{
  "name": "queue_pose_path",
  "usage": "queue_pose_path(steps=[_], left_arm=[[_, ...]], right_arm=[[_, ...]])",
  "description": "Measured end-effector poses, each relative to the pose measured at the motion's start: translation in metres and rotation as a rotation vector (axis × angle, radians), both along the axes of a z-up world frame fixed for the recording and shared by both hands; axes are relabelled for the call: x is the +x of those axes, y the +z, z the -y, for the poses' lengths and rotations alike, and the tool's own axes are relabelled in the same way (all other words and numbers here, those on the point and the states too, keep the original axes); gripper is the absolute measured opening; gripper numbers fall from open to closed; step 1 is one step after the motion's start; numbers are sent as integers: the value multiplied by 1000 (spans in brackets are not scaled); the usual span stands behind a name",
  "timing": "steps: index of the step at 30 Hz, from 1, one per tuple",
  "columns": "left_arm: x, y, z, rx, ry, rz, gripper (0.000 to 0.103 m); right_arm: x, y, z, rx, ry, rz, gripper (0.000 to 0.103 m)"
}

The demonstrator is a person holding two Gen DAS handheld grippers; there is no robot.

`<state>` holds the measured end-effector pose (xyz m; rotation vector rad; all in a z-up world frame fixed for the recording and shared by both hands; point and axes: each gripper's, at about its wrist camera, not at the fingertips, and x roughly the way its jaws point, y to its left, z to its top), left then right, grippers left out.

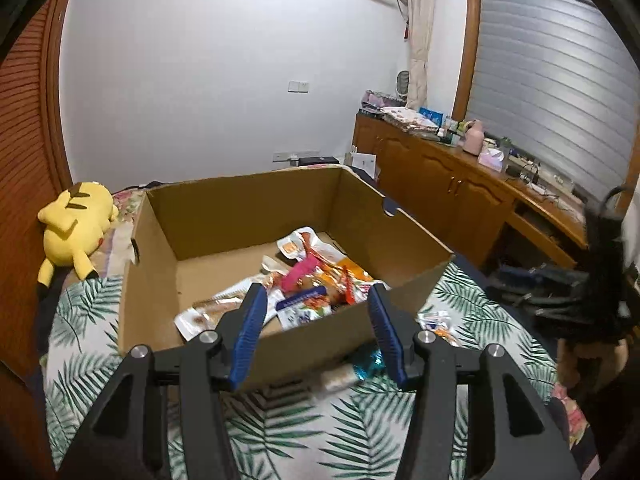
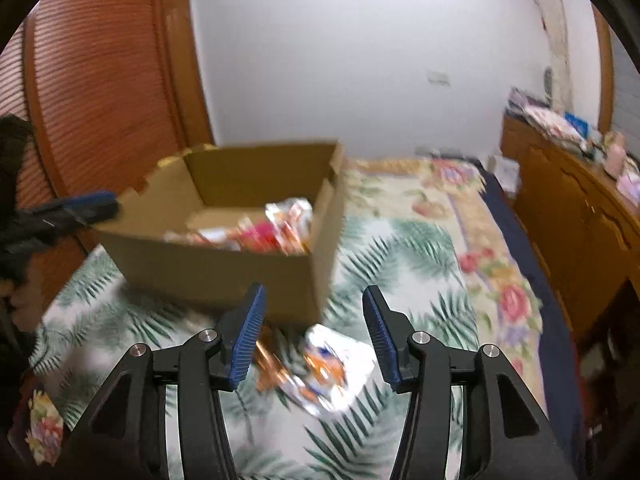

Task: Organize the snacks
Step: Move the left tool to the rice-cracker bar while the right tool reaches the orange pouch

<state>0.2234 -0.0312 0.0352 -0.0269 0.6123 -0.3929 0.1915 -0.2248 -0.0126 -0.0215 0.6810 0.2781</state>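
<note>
We hold both grippers above a bed spread with a palm-leaf sheet (image 1: 100, 320), where an open cardboard box (image 1: 248, 204) sits. The left gripper (image 1: 316, 300) hangs just short of the box's near wall, jaws wide and empty, its blue pads (image 1: 250, 332) framing the snack pile (image 1: 304, 284) that fills the near right part of the box floor; the far left part is bare cardboard. The right gripper (image 2: 312, 304) is also spread wide with nothing between its pads, pointed down at a loose silver and orange packet (image 2: 332, 372) lying on the sheet just in front of the box's near right corner. A blue-wrapped snack (image 1: 370, 362) and a pale one (image 1: 338, 376) lie against the near wall outside the box; another packet (image 1: 438, 322) rests to the right. So most snacks are boxed, a few remain outside, by our reading. The right view is smeared, so we cannot tell how many packets lie in that loose cluster. Risks as we judge them: crinkly foil may slide out of a shallow pinch on the soft sheet; pads closing low could catch cloth with the packet; a reach from either side could nudge the light box; the two grippers work close together near that corner and might collide. A yellow plush toy (image 1: 78, 224) lies far left, well clear.
</note>
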Motion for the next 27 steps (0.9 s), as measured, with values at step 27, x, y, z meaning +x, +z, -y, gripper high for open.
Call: queue_pose_path(steps=[27], left_arm=[[-6, -75, 36, 82, -7, -148, 53]], right_arm=[[25, -98, -24, -129, -105, -193, 69]])
